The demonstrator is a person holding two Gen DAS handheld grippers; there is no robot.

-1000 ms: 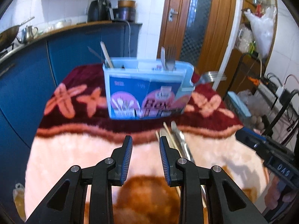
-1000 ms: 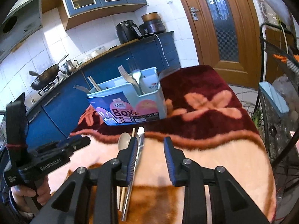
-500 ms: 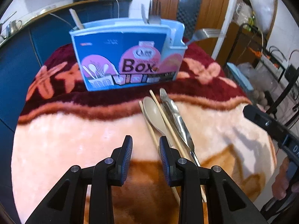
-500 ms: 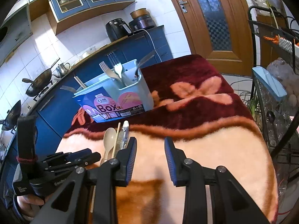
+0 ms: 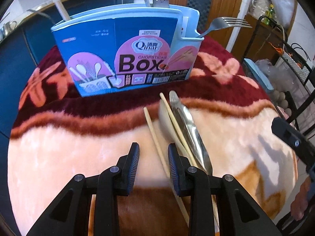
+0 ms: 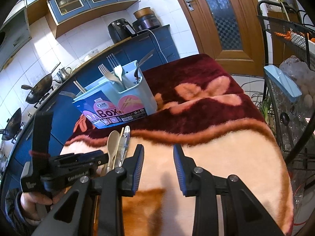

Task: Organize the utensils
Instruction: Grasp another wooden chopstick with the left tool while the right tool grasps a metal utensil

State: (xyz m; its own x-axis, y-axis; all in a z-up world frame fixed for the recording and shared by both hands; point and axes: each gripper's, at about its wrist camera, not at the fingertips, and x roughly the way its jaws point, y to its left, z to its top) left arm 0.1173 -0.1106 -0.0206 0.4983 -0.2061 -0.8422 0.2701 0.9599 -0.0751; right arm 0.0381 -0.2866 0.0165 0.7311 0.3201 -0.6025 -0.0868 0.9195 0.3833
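Left black two-finger gripper with blue pads [image 5: 153,166]: open, nothing held, low over the fluffy pink and dark red blanket [image 5: 65,149], just left of one light wooden chopstick [image 5: 155,137]. Beside it a second chopstick [image 5: 177,123], a beige spoon [image 5: 166,122] and shiny metal tongs [image 5: 189,131], lying before the light blue utensil box [image 5: 126,53] with upright steel forks [image 6: 113,71]. Right black two-finger gripper [image 6: 158,167]: open, empty, above bare blanket.
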